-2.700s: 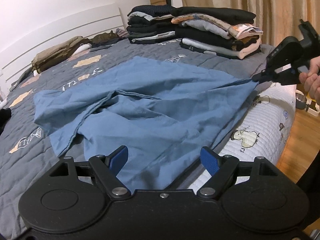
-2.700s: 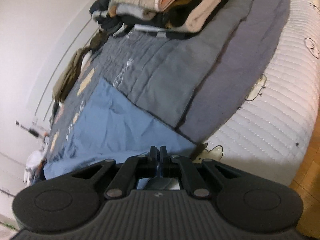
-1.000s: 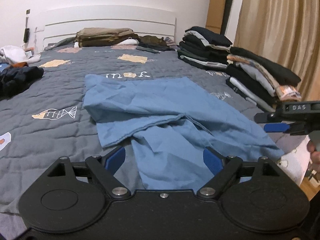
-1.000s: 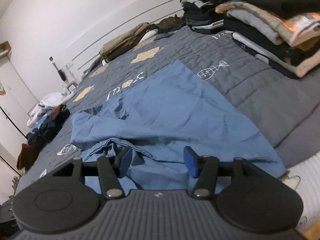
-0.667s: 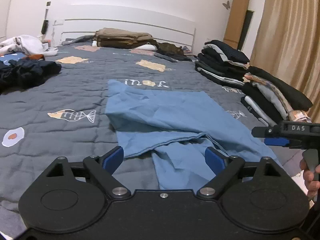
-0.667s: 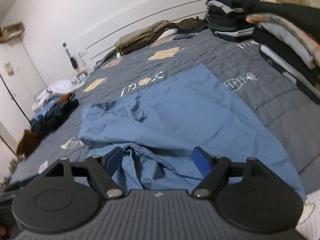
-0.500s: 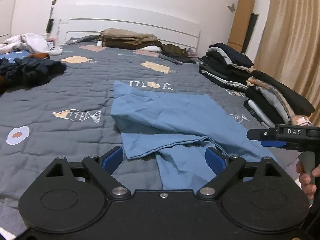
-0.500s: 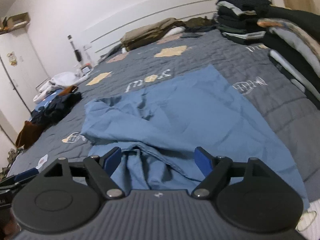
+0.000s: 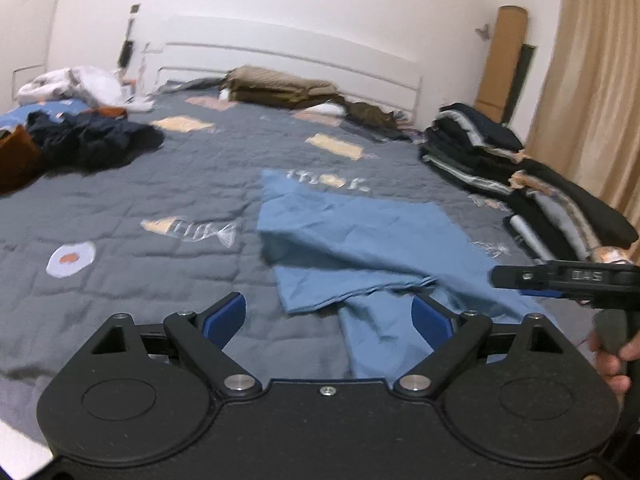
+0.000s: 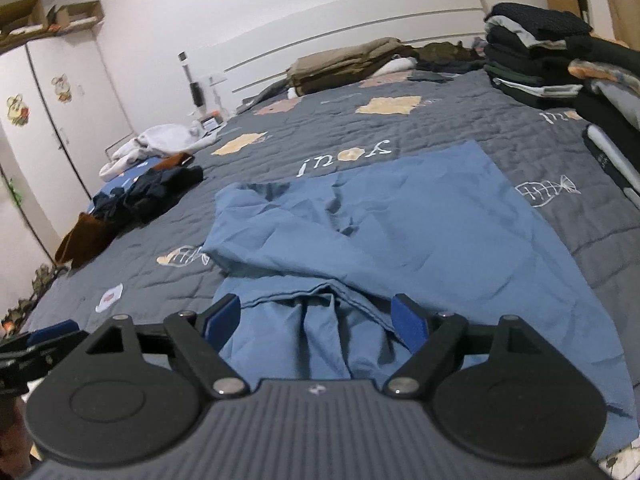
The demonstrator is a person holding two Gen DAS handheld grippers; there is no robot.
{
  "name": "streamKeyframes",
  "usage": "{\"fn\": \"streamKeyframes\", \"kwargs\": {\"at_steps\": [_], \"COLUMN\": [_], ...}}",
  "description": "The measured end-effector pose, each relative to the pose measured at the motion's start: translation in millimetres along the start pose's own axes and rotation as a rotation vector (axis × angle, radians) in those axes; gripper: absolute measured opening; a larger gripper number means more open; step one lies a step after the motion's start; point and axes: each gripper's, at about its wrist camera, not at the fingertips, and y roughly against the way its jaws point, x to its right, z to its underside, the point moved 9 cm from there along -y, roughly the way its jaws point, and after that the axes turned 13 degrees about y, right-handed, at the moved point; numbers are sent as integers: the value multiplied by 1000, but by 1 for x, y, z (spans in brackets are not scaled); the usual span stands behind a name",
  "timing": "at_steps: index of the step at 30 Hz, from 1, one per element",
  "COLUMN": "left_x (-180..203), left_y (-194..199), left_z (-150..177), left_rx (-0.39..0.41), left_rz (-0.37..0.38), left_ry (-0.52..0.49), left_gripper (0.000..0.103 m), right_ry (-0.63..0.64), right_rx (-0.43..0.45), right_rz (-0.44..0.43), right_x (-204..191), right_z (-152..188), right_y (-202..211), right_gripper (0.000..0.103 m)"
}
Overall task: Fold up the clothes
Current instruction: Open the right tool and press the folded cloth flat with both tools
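Here, a blue garment (image 10: 400, 240) lies rumpled on the grey quilted bed (image 9: 160, 200).
Both grippers, left (image 9: 328, 316) and right (image 10: 316, 316), hover with jaws released (nothing between them); folded stacks (image 9: 520, 184) line the curtain side.

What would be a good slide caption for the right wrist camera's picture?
Right gripper, fingers spread wide, above a rumpled blue garment on a grey quilted bed.
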Motion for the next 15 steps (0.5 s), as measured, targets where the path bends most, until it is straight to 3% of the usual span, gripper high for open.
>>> {"fn": "streamKeyframes", "kwargs": {"at_steps": [15], "left_x": [-13], "left_y": [15], "left_z": [-25], "left_rx": [42], "left_rz": [6], "left_ry": [45], "left_gripper": [90], "right_ry": [162], "right_rx": [-41], "right_rz": [-47], "right_x": [-41], "right_z": [-1], "right_y": [-11], "right_gripper": [82]}}
